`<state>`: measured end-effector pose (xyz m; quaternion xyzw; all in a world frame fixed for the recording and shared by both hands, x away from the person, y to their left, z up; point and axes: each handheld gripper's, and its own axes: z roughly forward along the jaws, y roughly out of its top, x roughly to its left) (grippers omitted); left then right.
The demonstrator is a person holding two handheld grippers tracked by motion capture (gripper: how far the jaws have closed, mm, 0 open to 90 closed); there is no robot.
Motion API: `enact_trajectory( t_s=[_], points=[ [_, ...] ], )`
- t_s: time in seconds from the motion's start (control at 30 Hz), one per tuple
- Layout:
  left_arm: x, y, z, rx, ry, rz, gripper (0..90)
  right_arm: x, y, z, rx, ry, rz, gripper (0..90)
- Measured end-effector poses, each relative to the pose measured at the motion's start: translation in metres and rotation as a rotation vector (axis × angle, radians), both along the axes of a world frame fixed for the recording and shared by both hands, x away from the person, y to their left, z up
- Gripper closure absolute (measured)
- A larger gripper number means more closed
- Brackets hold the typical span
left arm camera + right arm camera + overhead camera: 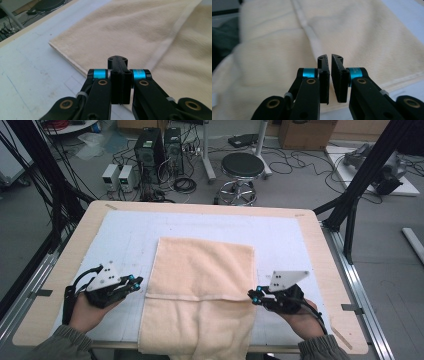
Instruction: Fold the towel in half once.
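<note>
A cream towel [200,270] lies folded on the white mat [125,235], its near end hanging over the table's front edge. My left gripper [136,281] hovers just off the towel's left edge, pointing at it. In the left gripper view its jaws [118,59] are pressed together with nothing between them, above the towel's edge [130,27]. My right gripper [254,295] sits at the towel's right edge. Its jaws [329,58] stand all but together, a thin slit between them and no cloth in it, over the towel [362,32] and its seam.
The wooden table [320,250] carries the mat, with bare strips on both sides of the towel. Behind the table are a black stool [242,167], computer cases [150,150] and cables on the floor. Black frame posts [365,175] rise at the right.
</note>
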<state>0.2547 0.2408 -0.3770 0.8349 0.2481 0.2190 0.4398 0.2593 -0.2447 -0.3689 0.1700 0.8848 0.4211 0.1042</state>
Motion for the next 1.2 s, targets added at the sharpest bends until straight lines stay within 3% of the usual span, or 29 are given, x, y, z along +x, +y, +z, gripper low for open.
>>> enact_trajectory(
  t_s=[0.07, 0.13, 0.17, 0.27, 0.4, 0.43, 0.5, 0.57, 0.6, 0.63, 0.7, 0.8, 0.93, 1.1, 1.2],
  points=[
    [-0.003, 0.001, -0.004, -0.001, 0.008, -0.015, 88.1, -0.011, -0.002, 0.0, -0.006, 0.007, 0.014, 76.2],
    [0.0, -0.003, -0.01, 0.009, 0.033, -0.027, 78.5, -0.011, -0.005, -0.003, -0.028, 0.004, -0.003, 70.8],
    [0.003, -0.007, -0.015, 0.01, 0.049, -0.027, 70.6, -0.008, -0.006, -0.005, -0.028, 0.009, -0.021, 66.5],
    [0.013, -0.02, -0.032, 0.044, 0.082, -0.062, 62.7, 0.003, -0.003, -0.016, -0.016, 0.037, -0.031, 59.3],
    [0.026, -0.035, -0.052, 0.084, 0.137, -0.105, 54.7, 0.019, 0.015, -0.04, -0.028, 0.073, 0.014, 53.9],
    [0.029, -0.04, -0.057, 0.1, 0.148, -0.106, 54.0, 0.02, 0.02, -0.045, -0.036, 0.084, 0.021, 53.4],
    [0.032, -0.045, -0.06, 0.11, 0.155, -0.112, 54.7, 0.025, 0.031, -0.057, -0.103, 0.076, 0.038, 53.6],
    [0.033, -0.047, -0.06, 0.111, 0.151, -0.118, 61.8, 0.029, 0.036, -0.064, -0.131, 0.081, 0.04, 57.5],
    [0.033, -0.049, -0.06, 0.119, 0.137, -0.108, 68.4, 0.031, 0.037, -0.066, -0.118, 0.076, 0.037, 65.0],
    [0.033, -0.05, -0.06, 0.14, 0.121, -0.094, 76.4, 0.032, 0.036, -0.065, -0.119, 0.072, 0.031, 72.0],
    [0.034, -0.051, -0.058, 0.135, 0.124, -0.081, 84.1, 0.036, 0.033, -0.064, -0.1, 0.097, 0.027, 80.8],
    [0.033, -0.047, -0.049, 0.113, 0.086, -0.051, 86.1, 0.04, 0.03, -0.06, -0.085, 0.114, 0.019, 83.0],
    [0.024, -0.038, -0.025, 0.062, 0.033, -0.045, 86.3, 0.032, 0.028, -0.041, -0.056, 0.068, 0.033, 83.2],
    [-0.005, -0.028, 0.01, 0.034, -0.039, -0.088, 86.4, 0.01, 0.026, 0.002, -0.025, -0.005, 0.084, 83.2],
    [-0.032, -0.022, 0.02, 0.023, -0.041, -0.128, 86.4, -0.013, 0.024, 0.02, -0.015, -0.015, 0.13, 83.1]
  ],
)
